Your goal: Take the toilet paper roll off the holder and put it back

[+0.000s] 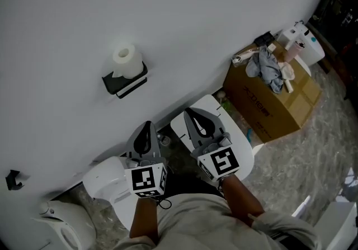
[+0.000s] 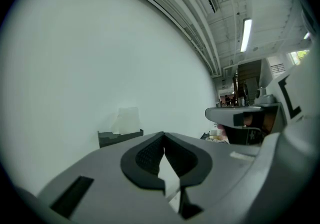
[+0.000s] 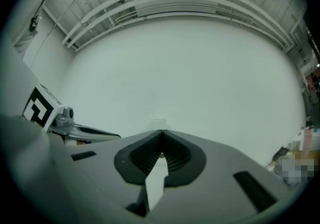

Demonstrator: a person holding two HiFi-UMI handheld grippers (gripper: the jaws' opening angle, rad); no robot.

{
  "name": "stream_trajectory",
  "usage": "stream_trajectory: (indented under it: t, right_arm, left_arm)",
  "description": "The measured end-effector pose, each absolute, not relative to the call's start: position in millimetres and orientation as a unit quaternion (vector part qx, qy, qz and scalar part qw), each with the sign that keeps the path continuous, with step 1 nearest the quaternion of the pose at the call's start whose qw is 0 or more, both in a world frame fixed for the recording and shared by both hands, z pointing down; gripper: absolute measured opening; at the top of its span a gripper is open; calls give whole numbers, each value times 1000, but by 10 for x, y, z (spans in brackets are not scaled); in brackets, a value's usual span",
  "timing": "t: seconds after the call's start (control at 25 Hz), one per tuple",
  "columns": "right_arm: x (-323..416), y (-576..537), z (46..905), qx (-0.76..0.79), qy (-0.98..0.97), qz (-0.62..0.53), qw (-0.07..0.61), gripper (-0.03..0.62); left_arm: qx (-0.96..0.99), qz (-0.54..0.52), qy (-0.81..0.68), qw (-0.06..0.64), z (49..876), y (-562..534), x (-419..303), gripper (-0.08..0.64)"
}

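Observation:
A white toilet paper roll [image 1: 126, 60] stands upright on a black holder [image 1: 124, 84] fixed to the white wall. The left gripper view shows the roll [image 2: 127, 119] and the holder [image 2: 120, 137] ahead, just left of the jaws. My left gripper [image 1: 147, 126] is shut and empty, well below the holder. To its right my right gripper [image 1: 190, 112] is shut too, with nothing in it. In the right gripper view only the roll's top [image 3: 158, 123] peeks over the closed jaw tips [image 3: 161, 132].
A white toilet [image 1: 103, 179] with its lid [image 1: 238, 137] stands below the grippers. A cardboard box [image 1: 274, 100] with a cloth [image 1: 268, 70] and bottles on top sits at the right. A white appliance [image 1: 61, 226] is at the lower left. A black hook [image 1: 14, 179] is on the wall.

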State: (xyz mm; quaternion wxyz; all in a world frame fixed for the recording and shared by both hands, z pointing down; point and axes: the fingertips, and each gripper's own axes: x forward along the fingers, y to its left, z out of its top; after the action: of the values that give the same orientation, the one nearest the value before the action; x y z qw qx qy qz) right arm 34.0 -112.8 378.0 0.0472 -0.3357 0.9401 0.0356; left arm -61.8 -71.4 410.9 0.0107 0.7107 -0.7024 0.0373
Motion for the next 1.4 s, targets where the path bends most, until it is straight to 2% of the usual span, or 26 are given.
stream_trajectory:
  t: [0.36,0.52,0.96,1.4]
  right_arm:
    - [1014,-1265,3451,-410,907,54,81,5]
    - [1213,-1258,3379,-441,892,62,81,5]
    - [1276,-1165,3045,-495,860,99,74,5]
    - [1276,-918,2861,-511,849,118,64,5]
  left_arm:
    - [765,20,-644,-23,3787,-1030,22,9]
    - [779,-6,-627,-17,3627,-1055,87,9]
    - [801,-28,-597,-40,3328,-1023,-65,9]
    - [828,-40,-557,-44,3201,-930,117,9]
